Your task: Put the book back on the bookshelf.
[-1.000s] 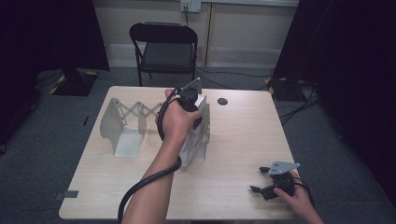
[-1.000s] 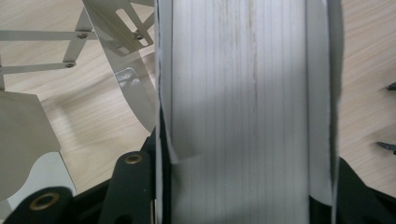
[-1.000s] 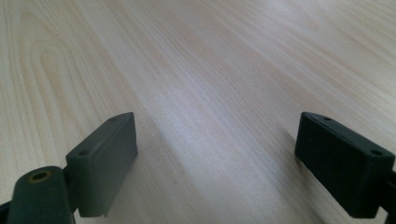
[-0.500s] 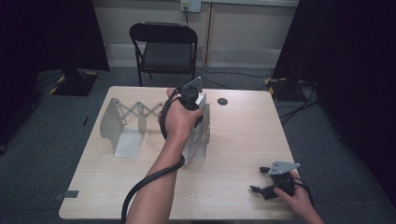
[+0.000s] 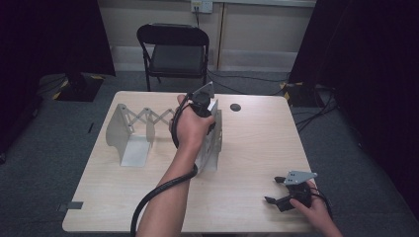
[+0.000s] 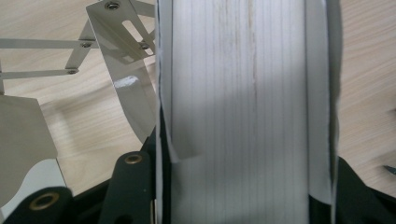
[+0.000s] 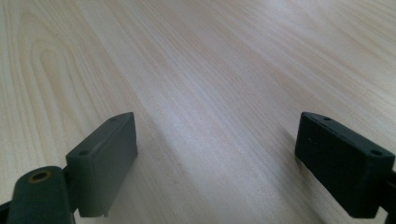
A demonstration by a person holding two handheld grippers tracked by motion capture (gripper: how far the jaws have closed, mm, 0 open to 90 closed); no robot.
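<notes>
High view: a pale wood-grain table (image 5: 257,148) stands on grey carpet, with a black folding chair (image 5: 175,52) pushed up to its far edge and dark curtains at both sides of the room. A small dark round disc (image 5: 235,106) lies on the tabletop near the far edge. Cables run across the floor behind the table.

On the left half of the table stands an expandable metal book rack (image 5: 129,133): two upright grey end plates with bent feet, joined by a thin scissor lattice. The near end plate is smooth, matte sheet metal with rounded upper corners. Against the right end plate stands a white book (image 5: 211,148), upright on its edge.

The left gripper (image 5: 201,106) comes down on the top of the book, the hand wrapped around its body and a black cable trailing back along the forearm. In the left gripper view its black jaws are clenched on the book (image 6: 247,112), one on each cover, with the page block running up between them, finely lined and faintly stained. Beside it the lattice strips (image 6: 79,44) show bright rivets and slots.

The right gripper (image 5: 279,190) rests at the near right corner, well apart from the rack. In the right gripper view its blocky, dull black jaws stand wide apart over bare wood, holding nothing.
</notes>
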